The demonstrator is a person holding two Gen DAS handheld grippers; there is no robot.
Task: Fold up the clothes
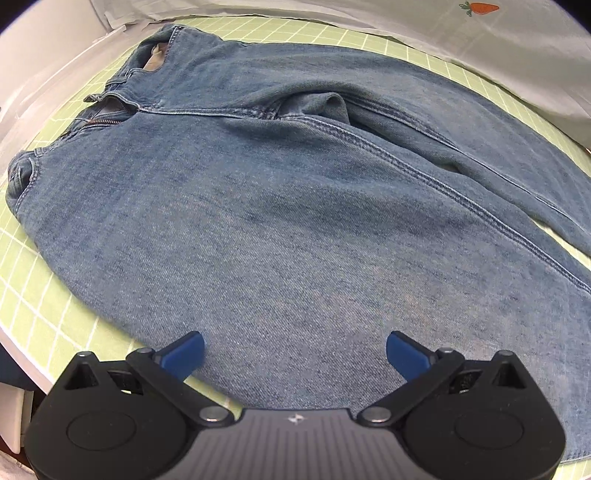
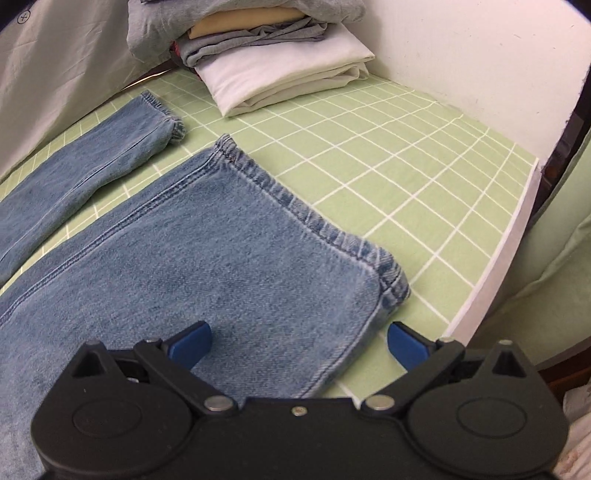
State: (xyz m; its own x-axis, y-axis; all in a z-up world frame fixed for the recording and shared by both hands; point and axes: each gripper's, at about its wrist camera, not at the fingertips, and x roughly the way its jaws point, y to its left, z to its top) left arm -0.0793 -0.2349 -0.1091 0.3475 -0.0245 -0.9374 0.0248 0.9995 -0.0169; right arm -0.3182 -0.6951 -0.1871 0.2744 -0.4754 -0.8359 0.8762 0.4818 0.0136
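Meanwhile, left gripper (image 1: 294, 352) and right gripper (image 2: 299, 343) hover wide open and empty over flat blue jeans (image 1: 295, 206); fingers closing on one denim layer could drag the legs askew.

home | folded laundry stack (image 2: 258, 48) | green grid tablecloth (image 2: 406, 155)

The jeans (image 1: 295, 206) were faded blue denim, and the mat (image 2: 406, 155) beneath was pale green with a white grid. A grey sheet (image 1: 498, 55) bore an orange carrot (image 1: 480, 7).
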